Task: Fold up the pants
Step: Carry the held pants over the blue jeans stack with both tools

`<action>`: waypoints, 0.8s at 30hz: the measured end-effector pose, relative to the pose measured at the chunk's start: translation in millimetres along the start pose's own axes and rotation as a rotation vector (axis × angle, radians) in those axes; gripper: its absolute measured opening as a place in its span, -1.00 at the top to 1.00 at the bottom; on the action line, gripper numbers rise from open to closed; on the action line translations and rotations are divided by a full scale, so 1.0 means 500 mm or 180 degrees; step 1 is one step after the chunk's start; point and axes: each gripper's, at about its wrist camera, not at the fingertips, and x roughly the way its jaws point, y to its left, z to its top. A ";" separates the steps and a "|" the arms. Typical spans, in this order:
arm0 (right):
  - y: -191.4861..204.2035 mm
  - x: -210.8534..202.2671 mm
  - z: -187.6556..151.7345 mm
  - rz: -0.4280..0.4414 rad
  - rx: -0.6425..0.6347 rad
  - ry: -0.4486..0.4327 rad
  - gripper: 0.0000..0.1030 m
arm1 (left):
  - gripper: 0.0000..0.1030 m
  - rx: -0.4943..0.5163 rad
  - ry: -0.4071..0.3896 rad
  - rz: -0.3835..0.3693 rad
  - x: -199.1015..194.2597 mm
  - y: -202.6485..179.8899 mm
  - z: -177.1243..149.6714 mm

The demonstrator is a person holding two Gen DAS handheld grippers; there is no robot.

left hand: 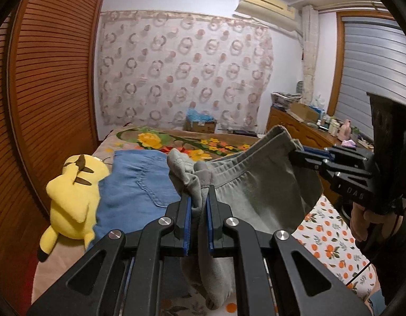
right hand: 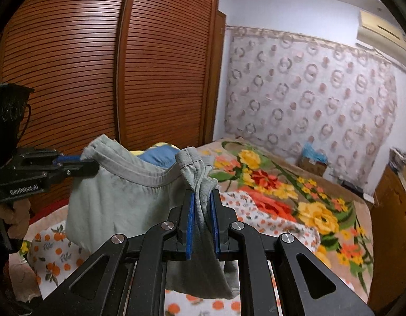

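Observation:
Grey pants [left hand: 255, 197] hang in the air above the bed, held by the waistband between both grippers. My left gripper [left hand: 199, 194] is shut on one bunched end of the waistband. My right gripper [left hand: 295, 155] is shut on the other end, at the right of the left wrist view. In the right wrist view the right gripper [right hand: 203, 194] pinches the grey pants [right hand: 110, 200], and the left gripper [right hand: 79, 163] grips the far end at the left. The legs hang down below the jaws.
Folded blue jeans [left hand: 134, 192] and a yellow plush toy [left hand: 71, 200] lie on the bed at left. A floral blanket [right hand: 295, 192] and an orange-print sheet [left hand: 327, 239] cover the bed. A wooden wardrobe [right hand: 97, 65] stands behind. A cluttered dresser [left hand: 308, 129] stands at right.

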 end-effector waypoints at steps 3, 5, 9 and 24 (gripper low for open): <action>-0.004 0.023 0.011 0.0033 -0.0074 -0.0027 0.78 | 0.79 -0.0036 -0.0022 0.0071 0.008 0.020 0.009; -0.006 0.042 0.020 0.0052 -0.0125 -0.0033 0.78 | 0.79 -0.0097 -0.0030 0.0118 0.013 0.037 0.012; -0.010 0.082 0.035 0.0089 -0.0207 -0.0018 0.78 | 0.79 -0.0164 -0.0048 0.0248 0.018 0.064 0.009; -0.011 0.242 0.082 0.0397 -0.0535 0.0032 0.78 | 0.79 -0.0455 -0.0138 0.0513 0.019 0.116 -0.046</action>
